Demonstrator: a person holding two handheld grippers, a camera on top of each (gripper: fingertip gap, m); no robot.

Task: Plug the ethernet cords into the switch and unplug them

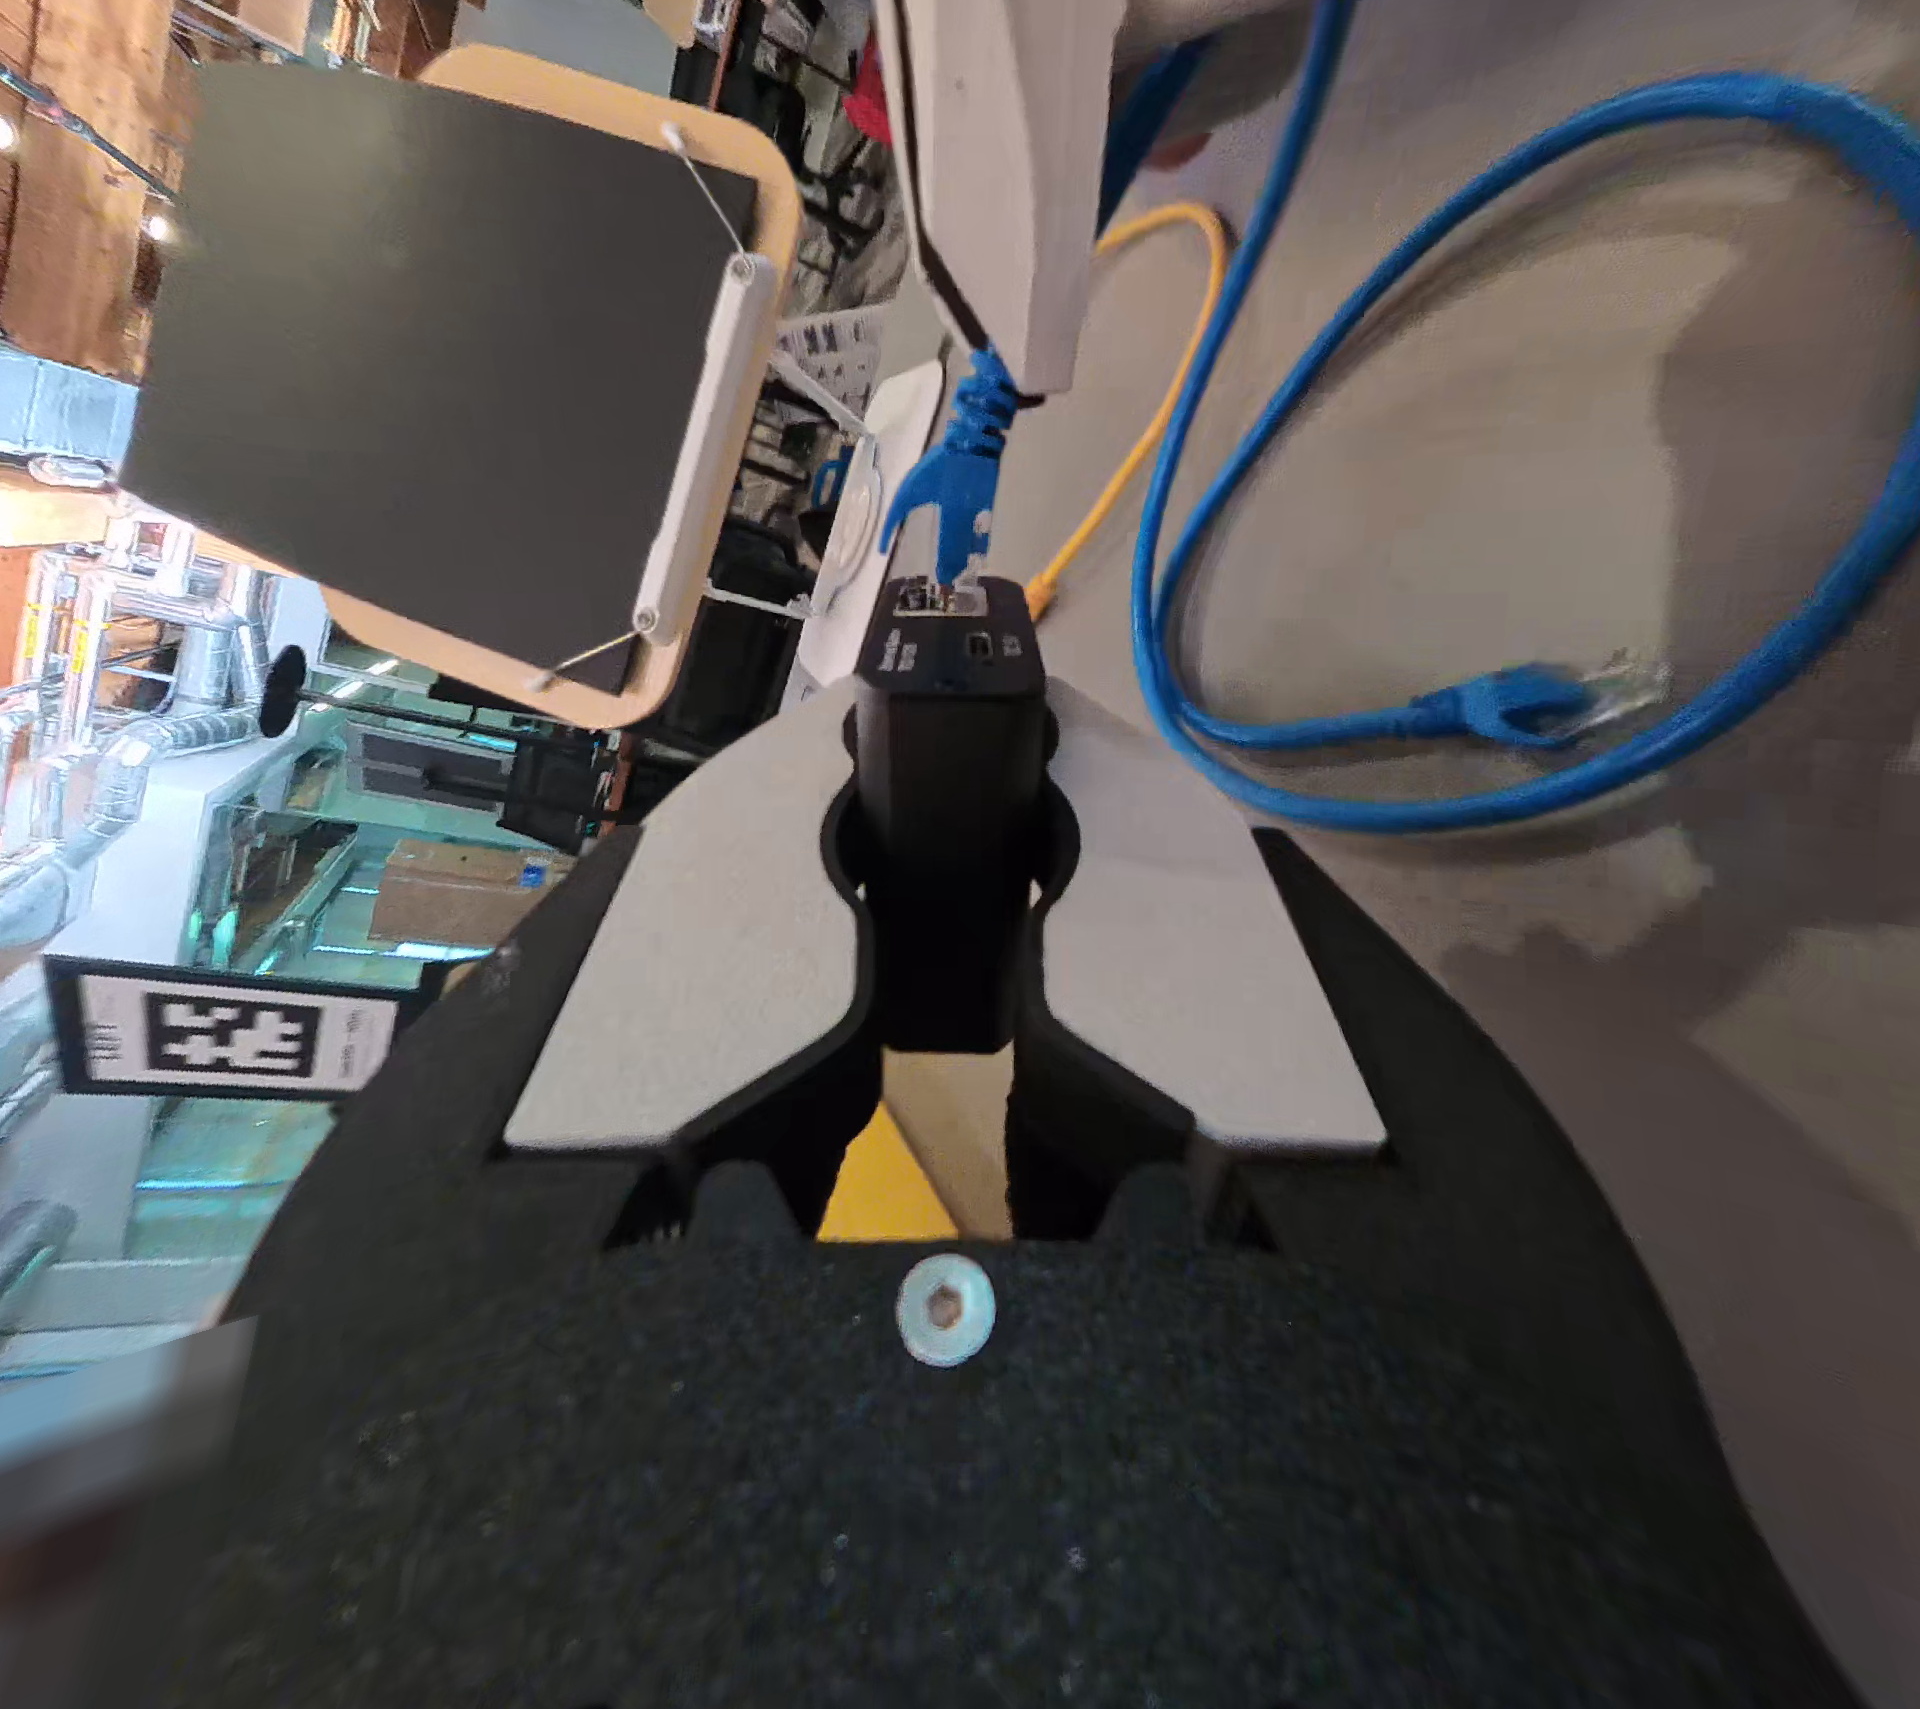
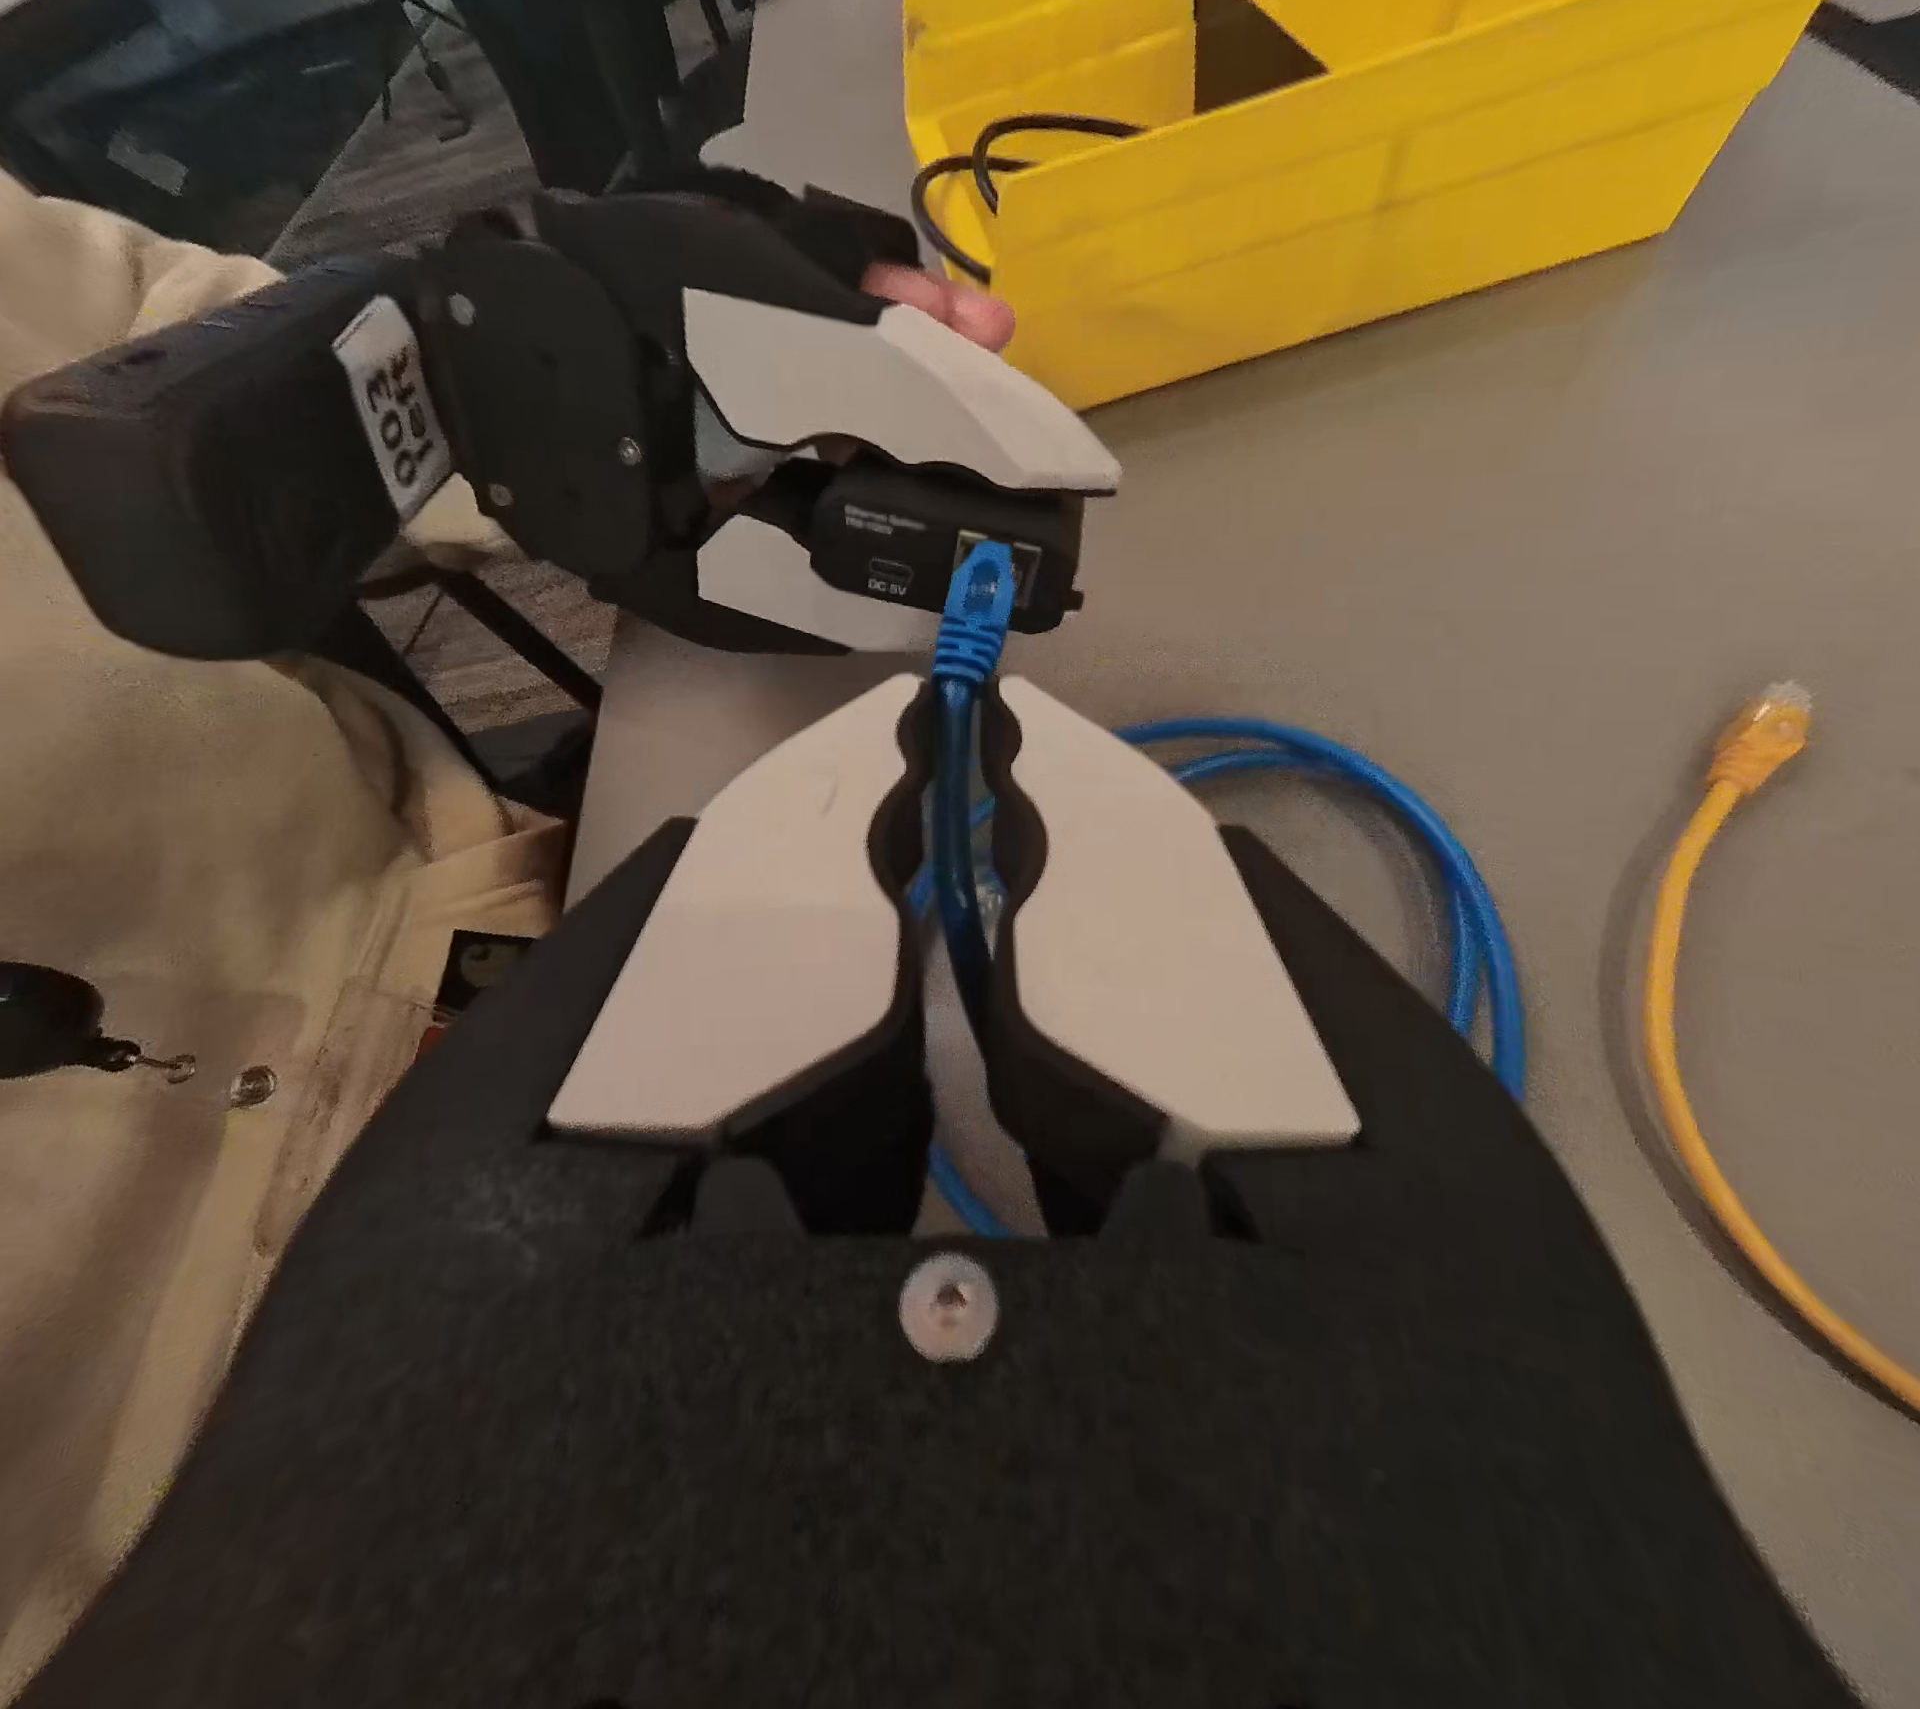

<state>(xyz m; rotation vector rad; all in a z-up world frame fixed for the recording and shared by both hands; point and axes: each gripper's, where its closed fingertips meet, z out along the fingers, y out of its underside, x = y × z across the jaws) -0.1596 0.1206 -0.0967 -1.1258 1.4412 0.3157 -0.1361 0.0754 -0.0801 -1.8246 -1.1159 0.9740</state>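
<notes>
Switch clamped crosswise between left gripper fingers; blue cord pinched in right gripper, plug seated in port just ahead.

Even, soft indoor light fell on the grey tabletop, casting only faint shadows. Both wide-angle views bent strongly toward the edges. Motion blur smeared the left view's upper right corner and blue cord.

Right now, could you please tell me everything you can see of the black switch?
The switch is a small black box, plastic by its look, held off the grey table, clamped between the left gripper fingers. Its port face points at the right gripper, which pinches the blue cord whose plug sits in one port. A small power socket is beside it.
</notes>
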